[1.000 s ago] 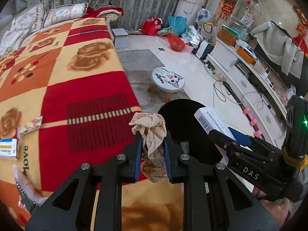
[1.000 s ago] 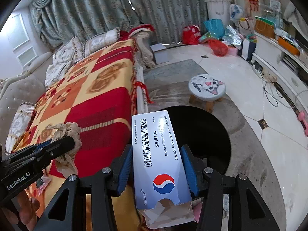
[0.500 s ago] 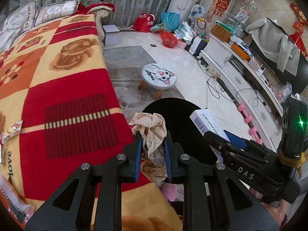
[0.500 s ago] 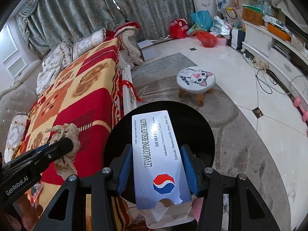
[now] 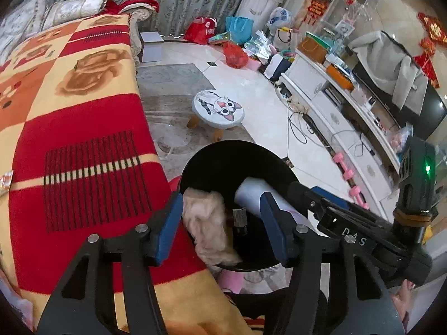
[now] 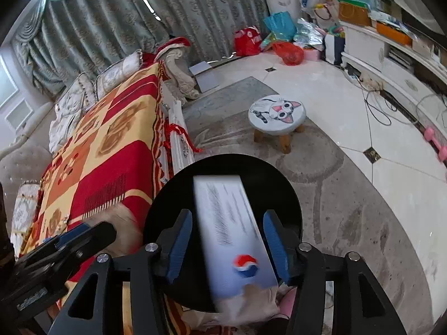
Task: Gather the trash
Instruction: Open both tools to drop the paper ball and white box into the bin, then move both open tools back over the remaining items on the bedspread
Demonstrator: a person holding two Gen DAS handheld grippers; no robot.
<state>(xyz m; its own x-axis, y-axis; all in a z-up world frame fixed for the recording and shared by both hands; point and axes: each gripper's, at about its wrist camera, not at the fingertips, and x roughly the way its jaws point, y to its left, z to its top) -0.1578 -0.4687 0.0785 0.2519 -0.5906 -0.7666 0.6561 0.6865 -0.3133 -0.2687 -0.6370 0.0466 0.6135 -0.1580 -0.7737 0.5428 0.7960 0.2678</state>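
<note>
The left gripper [image 5: 220, 223] has just opened its jaws wide, and the crumpled paper [image 5: 208, 223] is loose between them, over the black bin [image 5: 237, 156] beside the bed. The right gripper [image 6: 227, 245] has let go too; the blurry tablet box [image 6: 232, 237] is tipping toward the bin. It's best to hold both grippers over the hole until everything drops in.

Grey-green patterned curtains [image 6: 145, 14], pale tiled floor [image 6: 377, 145], cat-face stool [image 6: 276, 117], red-and-yellow blanketed bed [image 5: 69, 117], white cabinet [image 5: 349, 128].
</note>
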